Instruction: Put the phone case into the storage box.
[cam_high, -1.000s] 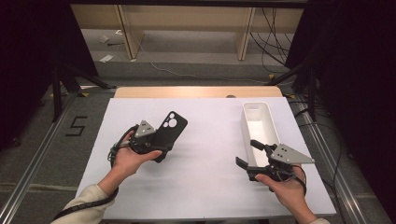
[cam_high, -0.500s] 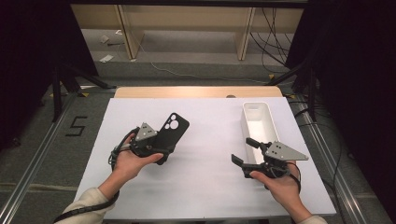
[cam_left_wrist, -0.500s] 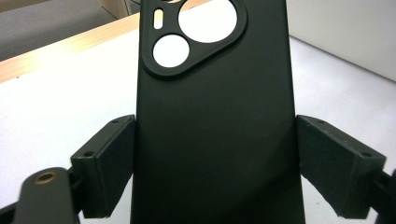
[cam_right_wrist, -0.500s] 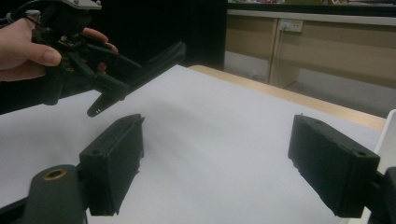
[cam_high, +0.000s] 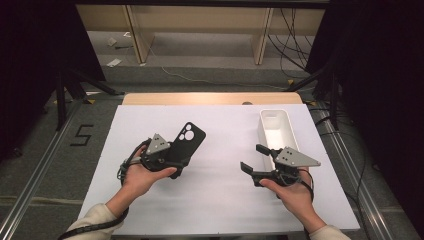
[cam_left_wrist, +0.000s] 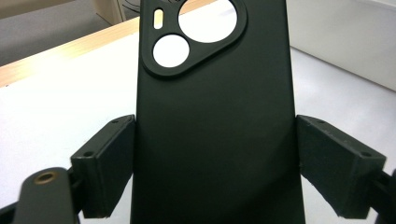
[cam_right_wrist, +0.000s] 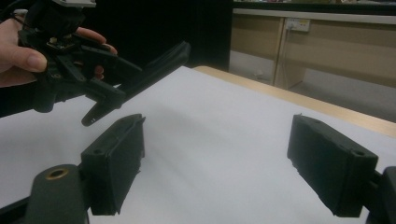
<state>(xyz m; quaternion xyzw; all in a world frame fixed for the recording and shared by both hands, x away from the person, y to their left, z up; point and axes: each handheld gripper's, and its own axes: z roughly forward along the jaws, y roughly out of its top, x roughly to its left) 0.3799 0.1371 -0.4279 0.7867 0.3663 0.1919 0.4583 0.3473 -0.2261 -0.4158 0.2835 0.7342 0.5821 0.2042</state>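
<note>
Clamping the phone case (cam_left_wrist: 215, 121) by its edges, my left gripper (cam_high: 176, 161) holds it tilted above the table (cam_high: 220, 200), left of the white bin (cam_high: 276, 131). My right gripper (cam_high: 253, 160), jaws apart and empty, has swung leftward toward the case, probably for a handover.

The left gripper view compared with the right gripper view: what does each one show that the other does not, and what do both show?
The left gripper view alone shows the black phone case's back with its round camera cutouts, clamped between its own jaws, and the white bin's wall. The right gripper view alone shows the right gripper open with nothing between its jaws, the person's left hand around the left gripper, and wooden furniture behind. Both show the phone case and the white table.
</note>
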